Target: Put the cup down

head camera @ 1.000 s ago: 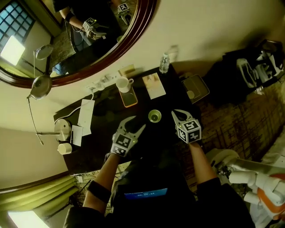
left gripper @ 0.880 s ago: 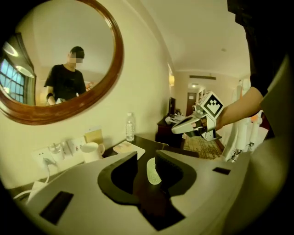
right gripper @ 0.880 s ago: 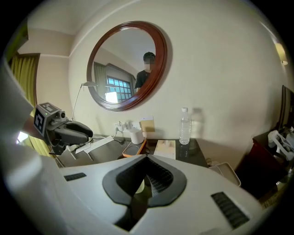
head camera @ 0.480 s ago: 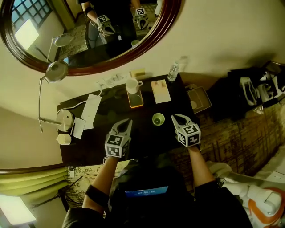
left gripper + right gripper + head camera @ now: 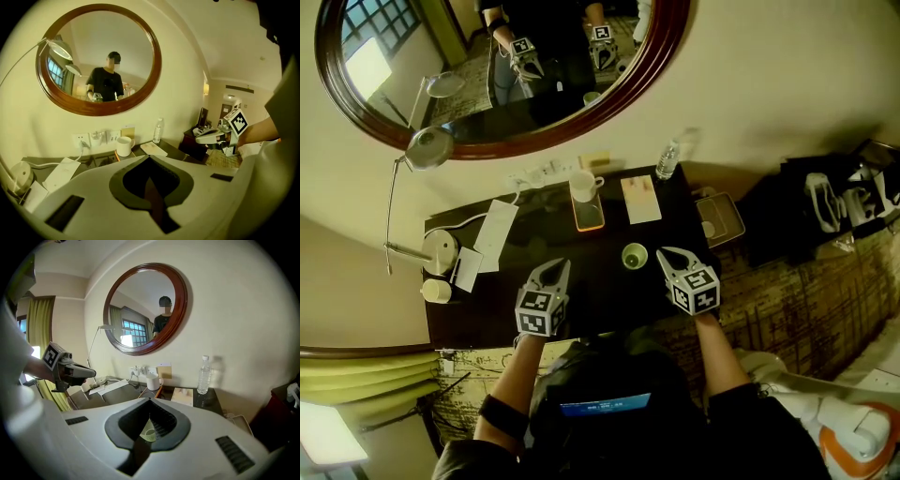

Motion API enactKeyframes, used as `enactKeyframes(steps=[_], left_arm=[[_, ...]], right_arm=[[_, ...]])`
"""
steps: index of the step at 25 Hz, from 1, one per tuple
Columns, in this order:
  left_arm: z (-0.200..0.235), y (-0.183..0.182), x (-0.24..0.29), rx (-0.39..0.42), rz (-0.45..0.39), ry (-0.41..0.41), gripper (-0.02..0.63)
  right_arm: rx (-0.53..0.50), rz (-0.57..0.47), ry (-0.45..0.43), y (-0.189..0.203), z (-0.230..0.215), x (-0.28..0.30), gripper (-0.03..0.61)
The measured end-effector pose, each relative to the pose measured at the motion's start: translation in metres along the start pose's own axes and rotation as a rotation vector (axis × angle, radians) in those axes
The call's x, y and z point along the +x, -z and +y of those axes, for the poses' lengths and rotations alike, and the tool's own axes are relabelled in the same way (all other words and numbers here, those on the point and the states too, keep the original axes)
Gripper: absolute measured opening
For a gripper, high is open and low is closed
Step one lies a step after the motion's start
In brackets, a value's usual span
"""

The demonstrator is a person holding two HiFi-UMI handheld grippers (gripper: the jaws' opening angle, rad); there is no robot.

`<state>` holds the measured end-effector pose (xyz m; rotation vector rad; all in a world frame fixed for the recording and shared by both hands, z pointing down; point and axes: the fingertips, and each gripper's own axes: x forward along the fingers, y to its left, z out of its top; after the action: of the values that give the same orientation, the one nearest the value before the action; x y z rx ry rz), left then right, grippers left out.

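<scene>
Left gripper (image 5: 555,267) has backed off cup (image 5: 634,255); mug (image 5: 584,185), bottle (image 5: 668,160) stand beyond.

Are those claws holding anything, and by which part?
Nothing is held. The left claw and right claw are both shut and empty; the green cup stands free on the table, beside the right claw.

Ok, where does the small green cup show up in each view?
Head view: green cup stands on the dark table, centre, just left of the right gripper.
Left gripper view: not in it.
Right gripper view: low centre, glimpsed through the opening in that gripper's shut jaws.
Shared landmark: white mug, in all three.
</scene>
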<state>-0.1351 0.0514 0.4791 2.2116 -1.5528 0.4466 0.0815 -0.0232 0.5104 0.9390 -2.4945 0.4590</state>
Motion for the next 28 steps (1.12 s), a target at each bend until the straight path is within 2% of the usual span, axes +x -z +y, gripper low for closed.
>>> enactKeyframes(steps=[8,15,22,24,28], left_arm=[[0.012,0.005,-0.001,-0.040,-0.016,-0.031,0.007],[0.026,0.006,0.010,-0.067,-0.005,-0.040,0.006],[0.038,0.002,0.029,-0.092,0.024,-0.093,0.006],[0.043,0.002,0.038,-0.091,0.032,-0.110,0.006],[0.055,0.004,0.061,-0.092,0.046,-0.139,0.006]], right_arm=[[-0.017,0.011,-0.028,-0.010,0.001,0.011,0.015],[-0.039,0.017,-0.029,-0.033,-0.020,0.039,0.017],[-0.122,0.040,-0.145,-0.056,-0.039,0.097,0.025],[-0.149,0.046,-0.188,-0.059,-0.041,0.118,0.069],[-0.204,0.046,-0.248,-0.067,-0.046,0.164,0.072]])
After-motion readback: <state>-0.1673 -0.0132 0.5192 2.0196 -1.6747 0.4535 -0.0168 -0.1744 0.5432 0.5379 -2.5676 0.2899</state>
